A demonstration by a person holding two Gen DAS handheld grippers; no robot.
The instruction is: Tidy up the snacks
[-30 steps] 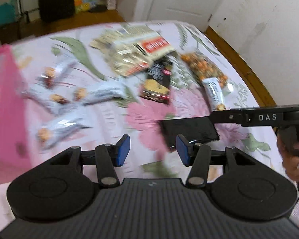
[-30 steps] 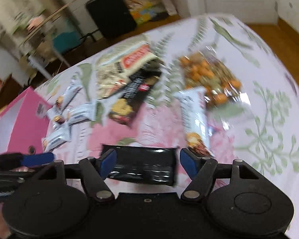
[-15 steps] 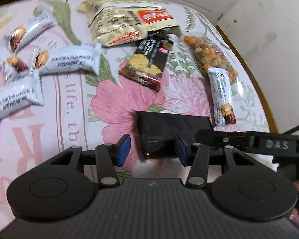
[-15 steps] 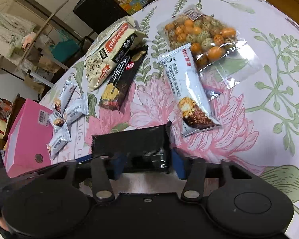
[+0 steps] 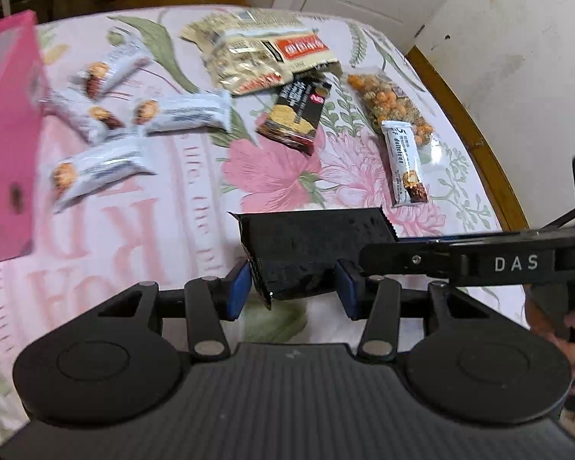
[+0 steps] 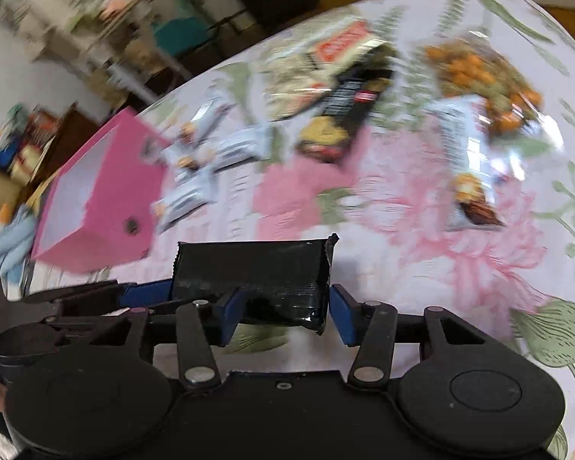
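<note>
Between both pairs of blue pads hangs the black foil packet (image 5: 310, 245), lifted off the floral tablecloth (image 5: 180, 199) and stretched sideways across the near part of the table. The left gripper (image 5: 293, 287) has its pads pressed on the packet's near left end, jaws narrowed to about a third of their reach; half a second ago they sat the same way, so that grip is settled. The right gripper (image 6: 283, 314) straddles the other end, and its jaws have just been opening again after a sharp squeeze: the left pad touches the foil, the right pad (image 6: 341, 316) stands a sliver clear of the wrapper edge. Judging by that, the packet is being passed to the left hand, or the right is re-seating its hold.

Since 1 second ago the packet has gone from lying flat under the right gripper alone to being shared by 2 grippers, and both views are now blurred and swung left, bringing the pink box (image 6: 96, 195) back into sight. That box looks like the likely destination.

Beyond the packet lie 4 small white bars (image 5: 103, 165), a cream snack bag (image 5: 264, 57), a black biscuit pack (image 5: 295, 115), a long white bar (image 5: 404, 165) and a clear bag of orange-green balls (image 5: 387, 99), all not yet sorted.
</note>
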